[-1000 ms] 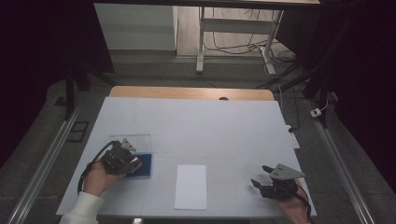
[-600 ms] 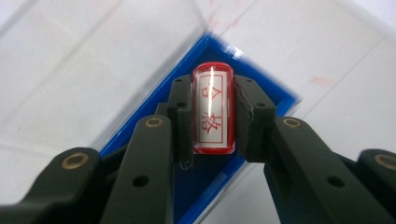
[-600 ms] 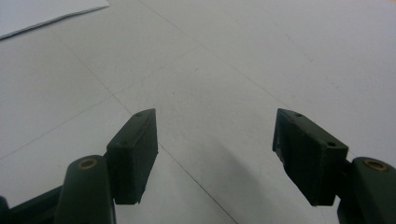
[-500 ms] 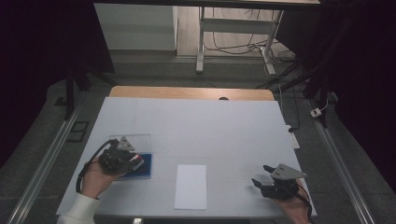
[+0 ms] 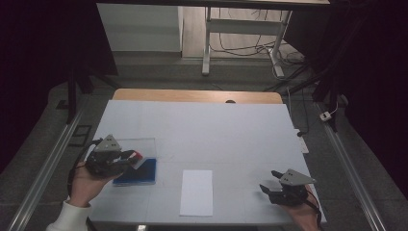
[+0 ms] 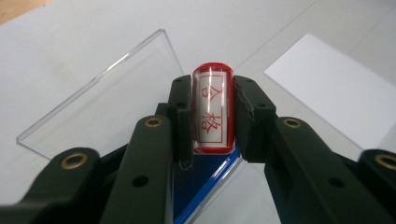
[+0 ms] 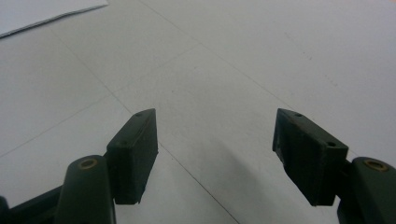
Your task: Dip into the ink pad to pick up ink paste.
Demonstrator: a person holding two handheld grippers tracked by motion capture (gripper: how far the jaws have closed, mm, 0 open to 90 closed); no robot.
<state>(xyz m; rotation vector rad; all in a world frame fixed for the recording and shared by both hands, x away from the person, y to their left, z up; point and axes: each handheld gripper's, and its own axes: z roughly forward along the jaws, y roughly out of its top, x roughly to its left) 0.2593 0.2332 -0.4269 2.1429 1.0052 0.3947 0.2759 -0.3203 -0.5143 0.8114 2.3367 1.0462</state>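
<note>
A clear stamp with a red rim and red characters (image 6: 213, 110) is pinched upright between the jaws of my left gripper (image 6: 212, 116). In the high view that left gripper (image 5: 136, 156) hovers at the table's left, just above a blue ink pad (image 5: 137, 172) whose clear lid (image 5: 139, 144) lies open behind it. The blue pad (image 6: 201, 179) and the clear lid (image 6: 102, 107) lie below the jaws. A white sheet of paper (image 5: 197, 191) lies near the front middle. My right gripper (image 5: 269, 185) rests at the front right, open, with bare table between its jaws (image 7: 215, 140).
The white table top (image 5: 216, 130) ends in a wooden strip at the back. Metal rails run along both sides, and cables and a desk frame lie on the floor beyond. A corner of the paper (image 7: 42, 11) lies far ahead of the right jaws.
My left gripper has lifted a little with the stamp, up and away from the blue pad. The right gripper has stayed where it was.
</note>
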